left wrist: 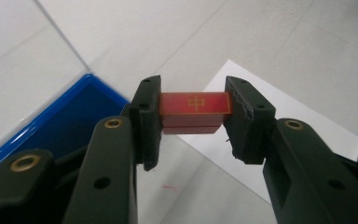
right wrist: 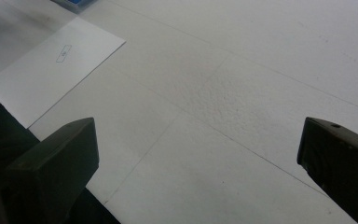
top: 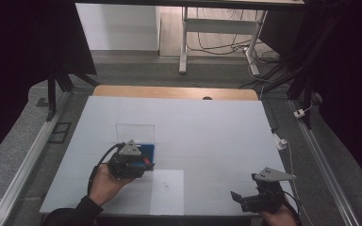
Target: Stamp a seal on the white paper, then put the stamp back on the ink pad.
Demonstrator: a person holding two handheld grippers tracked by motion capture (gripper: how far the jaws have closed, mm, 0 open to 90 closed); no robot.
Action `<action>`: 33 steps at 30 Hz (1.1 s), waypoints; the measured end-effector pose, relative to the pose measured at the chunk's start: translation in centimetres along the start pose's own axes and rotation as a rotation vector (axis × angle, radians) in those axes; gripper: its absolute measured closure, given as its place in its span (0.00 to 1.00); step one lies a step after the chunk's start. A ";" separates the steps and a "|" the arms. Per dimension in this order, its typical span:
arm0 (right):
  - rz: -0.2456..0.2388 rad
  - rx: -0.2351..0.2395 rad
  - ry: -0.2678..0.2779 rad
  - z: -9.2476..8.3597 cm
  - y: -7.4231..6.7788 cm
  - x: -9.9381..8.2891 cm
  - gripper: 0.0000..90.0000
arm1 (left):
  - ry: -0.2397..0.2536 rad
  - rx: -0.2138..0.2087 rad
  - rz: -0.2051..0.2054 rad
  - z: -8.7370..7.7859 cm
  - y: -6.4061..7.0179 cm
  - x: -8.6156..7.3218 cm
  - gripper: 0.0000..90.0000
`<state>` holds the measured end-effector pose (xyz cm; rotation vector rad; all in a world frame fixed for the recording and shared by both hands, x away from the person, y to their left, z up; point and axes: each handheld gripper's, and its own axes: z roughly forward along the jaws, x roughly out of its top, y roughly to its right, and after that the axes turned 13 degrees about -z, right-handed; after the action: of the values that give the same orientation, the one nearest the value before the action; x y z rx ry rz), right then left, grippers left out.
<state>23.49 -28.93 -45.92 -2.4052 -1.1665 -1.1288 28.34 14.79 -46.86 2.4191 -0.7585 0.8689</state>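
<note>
Clamping one red block [left wrist: 195, 112], left gripper [left wrist: 194, 114] fingers closed; right gripper [right wrist: 198, 154] fingers wide, empty.

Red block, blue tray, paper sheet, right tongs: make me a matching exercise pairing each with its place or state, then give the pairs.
Things:
1. red block
2. blue tray
3. paper sheet
4. right tongs

Places or states:
A. open, nothing between the jaws
B. flat on the table, with a small printed mark
C. clamped in the left tongs
D. beside the clear panel, under the left hand

Pairs: 1-C, 2-D, 3-B, 4-A
</note>
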 end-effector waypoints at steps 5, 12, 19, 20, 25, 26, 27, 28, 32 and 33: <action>0.000 0.002 0.001 0.0 0.0 0.0 0.00 | 0.010 0.021 -0.026 -0.4 -1.0 0.0 0.65; 0.001 0.002 0.002 0.0 0.0 0.0 0.00 | 0.027 0.043 -0.067 -0.9 -2.5 -0.1 0.65; 0.002 0.004 0.002 0.0 0.0 0.0 0.00 | 0.042 0.063 -0.094 -1.1 -3.4 -0.1 0.65; 0.001 0.004 0.001 0.0 0.0 0.0 0.00 | 0.043 0.066 -0.096 -1.1 -3.6 -0.1 0.65; 0.002 0.004 0.001 0.0 0.0 0.0 0.00 | 0.047 0.075 -0.109 -1.0 -4.2 0.0 0.65; 0.002 0.003 0.000 0.0 0.0 0.0 0.00 | 0.048 0.077 -0.111 -1.0 -4.4 0.1 0.65; 0.002 0.004 -0.001 0.0 0.0 0.0 0.00 | 0.051 0.076 -0.117 -0.9 -4.5 0.1 0.65; 0.002 0.004 -0.001 0.0 0.0 0.0 0.00 | 0.052 0.078 -0.122 -0.9 -4.6 0.1 0.65; 0.003 0.005 -0.001 0.0 0.0 0.0 0.00 | 0.052 0.087 -0.133 -0.6 -5.1 0.2 0.65; 0.003 0.005 -0.002 0.0 0.0 0.0 0.00 | 0.050 0.088 -0.135 -0.5 -5.2 0.2 0.65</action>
<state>23.54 -28.92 -45.95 -2.4039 -1.1651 -1.1218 31.52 18.89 -47.55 2.4822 -0.5421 0.9233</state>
